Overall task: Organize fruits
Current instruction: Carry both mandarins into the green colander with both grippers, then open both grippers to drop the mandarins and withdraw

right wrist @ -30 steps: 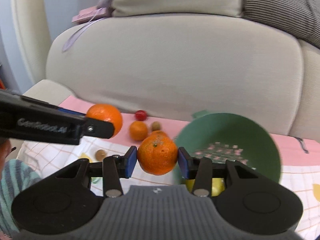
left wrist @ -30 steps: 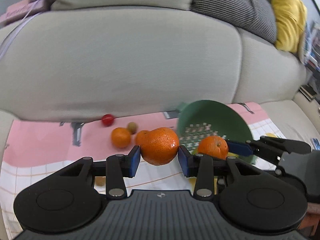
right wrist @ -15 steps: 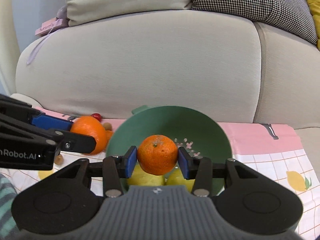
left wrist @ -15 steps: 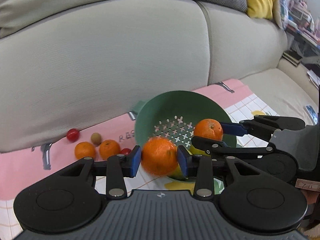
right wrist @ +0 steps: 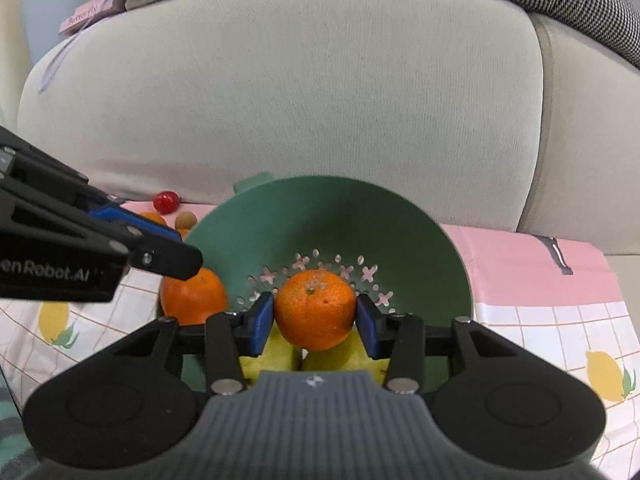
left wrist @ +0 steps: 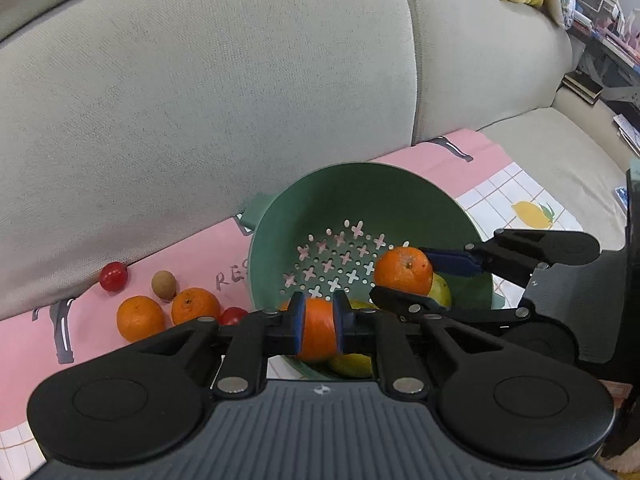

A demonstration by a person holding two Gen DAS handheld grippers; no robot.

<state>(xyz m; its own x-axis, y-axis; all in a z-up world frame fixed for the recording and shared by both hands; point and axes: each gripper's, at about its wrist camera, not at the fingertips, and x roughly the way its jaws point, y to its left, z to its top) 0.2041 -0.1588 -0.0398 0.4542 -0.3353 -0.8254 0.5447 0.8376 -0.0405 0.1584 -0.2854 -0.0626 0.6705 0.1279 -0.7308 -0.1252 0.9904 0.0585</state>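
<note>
- Two oranges hang over the green colander: the left gripper pinches one orange, the right gripper another.
- "enRobot.AI" reads, cut off, on the left gripper's body; lemons underneath are mostly hidden.

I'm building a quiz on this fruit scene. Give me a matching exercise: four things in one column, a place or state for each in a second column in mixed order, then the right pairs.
Things:
1. Orange mandarin in the left gripper
2. Yellow lemons
3. Small red round fruit
4. Green plastic colander

Places or states:
A. On the pink cloth, close to the sofa back
B. Lying in the bottom of the colander
C. Clamped between blue pads at the colander's near rim
D. Standing on the cloth, pierced with cross-shaped holes

Pairs: 1-C, 2-B, 3-A, 4-D
</note>
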